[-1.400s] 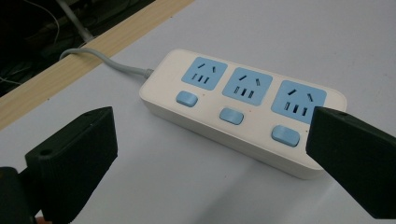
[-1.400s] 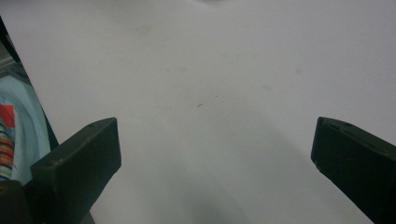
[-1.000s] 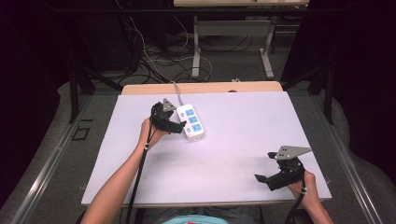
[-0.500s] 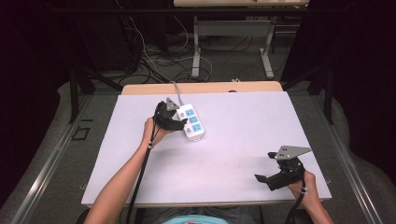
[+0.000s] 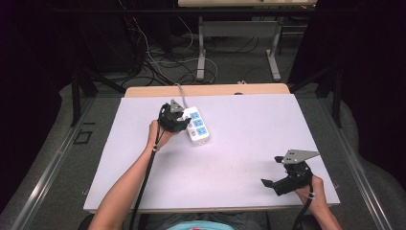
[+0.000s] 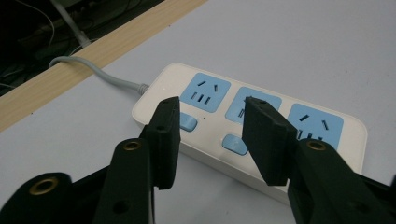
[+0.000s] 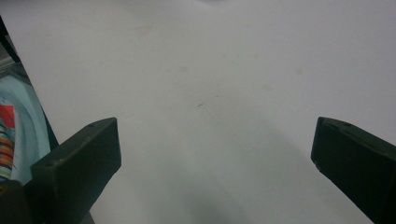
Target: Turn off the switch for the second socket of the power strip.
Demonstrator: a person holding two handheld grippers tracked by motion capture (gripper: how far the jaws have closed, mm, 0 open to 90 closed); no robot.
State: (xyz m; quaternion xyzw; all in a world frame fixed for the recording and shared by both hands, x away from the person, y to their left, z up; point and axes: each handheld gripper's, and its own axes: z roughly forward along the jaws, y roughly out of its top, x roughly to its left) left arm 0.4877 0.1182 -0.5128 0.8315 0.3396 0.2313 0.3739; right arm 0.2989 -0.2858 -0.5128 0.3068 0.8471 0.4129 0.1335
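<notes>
A white power strip [image 5: 200, 128] with three blue sockets lies on the white table [image 5: 239, 153], toward the back left. Its grey cable [image 6: 98, 74] runs off over the rear edge. My left gripper [image 5: 178, 120] hovers at the strip's near end. In the left gripper view its jaws [image 6: 211, 112] have just been closing and stand partly apart above the strip [image 6: 322, 122]. They frame the blue switch buttons and their pads press on nothing. My right gripper [image 5: 271, 171] rests near the front right corner. It is wide open [image 7: 212, 144] over bare table.
A wooden strip [image 5: 215, 90] borders the table's rear edge. Behind it, on the floor, are tangled cables and the legs of another table [image 5: 201, 52]. A person's light blue clothing [image 7: 23, 130] lies just past the table's front edge.
The left gripper's jaws have narrowed over the power strip, and the hand has shifted only slightly. The right hand and gripper have stayed in place.
</notes>
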